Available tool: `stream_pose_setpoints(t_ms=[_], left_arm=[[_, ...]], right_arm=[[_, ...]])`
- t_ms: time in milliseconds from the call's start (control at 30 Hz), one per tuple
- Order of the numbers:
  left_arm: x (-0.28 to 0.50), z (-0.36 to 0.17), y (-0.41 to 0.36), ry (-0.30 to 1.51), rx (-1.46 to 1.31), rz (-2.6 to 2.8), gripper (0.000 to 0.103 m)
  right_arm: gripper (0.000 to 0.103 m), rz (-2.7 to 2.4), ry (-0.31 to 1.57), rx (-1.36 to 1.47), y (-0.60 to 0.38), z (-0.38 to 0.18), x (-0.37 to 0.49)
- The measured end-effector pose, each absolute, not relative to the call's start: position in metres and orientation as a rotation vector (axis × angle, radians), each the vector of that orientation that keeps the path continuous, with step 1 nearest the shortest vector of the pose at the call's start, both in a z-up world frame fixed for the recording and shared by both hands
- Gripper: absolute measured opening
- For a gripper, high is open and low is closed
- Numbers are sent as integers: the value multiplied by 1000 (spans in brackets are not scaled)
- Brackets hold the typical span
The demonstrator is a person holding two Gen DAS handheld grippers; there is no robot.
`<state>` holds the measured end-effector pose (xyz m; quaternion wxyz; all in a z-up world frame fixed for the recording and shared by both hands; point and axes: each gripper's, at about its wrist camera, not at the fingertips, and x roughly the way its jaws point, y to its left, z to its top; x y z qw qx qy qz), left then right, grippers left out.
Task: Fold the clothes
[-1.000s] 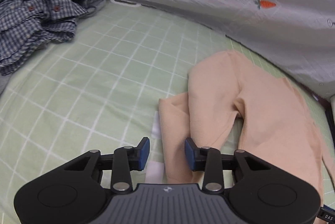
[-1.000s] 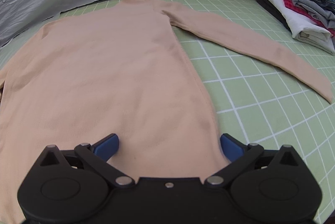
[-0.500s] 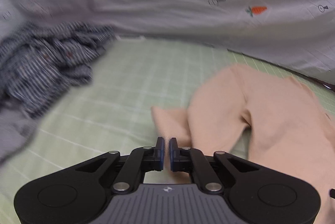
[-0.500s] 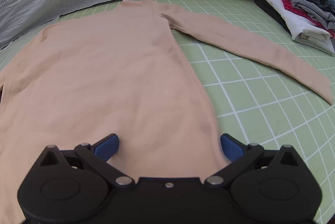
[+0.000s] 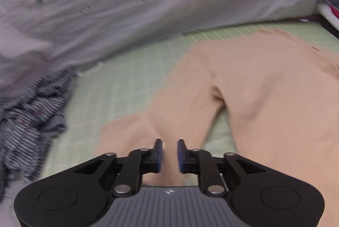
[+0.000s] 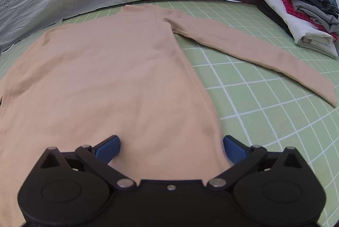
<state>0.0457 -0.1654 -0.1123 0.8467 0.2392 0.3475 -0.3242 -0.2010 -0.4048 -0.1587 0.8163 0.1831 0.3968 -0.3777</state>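
Your left gripper (image 5: 168, 153): jaws opening, sleeve (image 5: 135, 133) between, no grip. Your right gripper (image 6: 170, 147): wide open over sweater (image 6: 110, 78).

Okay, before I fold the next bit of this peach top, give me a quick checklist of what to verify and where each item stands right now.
1. Peach top body lying flat on the green grid mat: ok.
2. Far sleeve stretched out straight, clear of the folded stack: ok.
3. Near sleeve straight: not ok, it lies bent and doubled.
4. Left hand-held gripper gripping that sleeve: not ok; jaws are opening, fabric between them, contact blurred.
5. Right hand-held gripper gripping the hem: not ok, jaws wide over it.
6. Checked shirt clear of the top: ok.
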Motion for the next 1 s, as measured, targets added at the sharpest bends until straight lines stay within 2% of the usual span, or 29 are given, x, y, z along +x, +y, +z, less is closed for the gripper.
stream_pose_setpoints(t_ms=[200, 300, 400, 467, 533, 633, 700, 767, 833, 867, 1000], left_arm=[[59, -108, -129, 782, 275, -630, 31], [78, -110, -114, 804, 230, -553, 42], [102, -118, -106, 861, 194, -499, 43], [118, -123, -101, 904, 132, -476, 47], [130, -129, -97, 942, 62, -457, 58], [143, -137, -94, 983, -17, -455, 59], [145, -138, -92, 974, -24, -468, 57], [146, -139, -90, 960, -26, -483, 45], [144, -139, -88, 941, -4, -492, 17], [143, -138, -84, 928, -1, -496, 11], [133, -125, -62, 852, -42, -480, 8]], right_arm=[[103, -809, 839, 389, -403, -159, -202], [103, -824, 833, 393, -401, -159, -201], [103, -842, 825, 396, -399, -159, -200], [103, -852, 822, 399, -398, -159, -199], [103, -862, 820, 403, -398, -159, -199], [103, -877, 819, 408, -396, -159, -198], [103, -886, 818, 413, -396, -159, -198], [103, -894, 816, 416, -396, -159, -197], [103, -902, 812, 418, -395, -159, -197], [103, -906, 810, 418, -395, -160, -196], [103, -908, 800, 414, -396, -161, -197]])
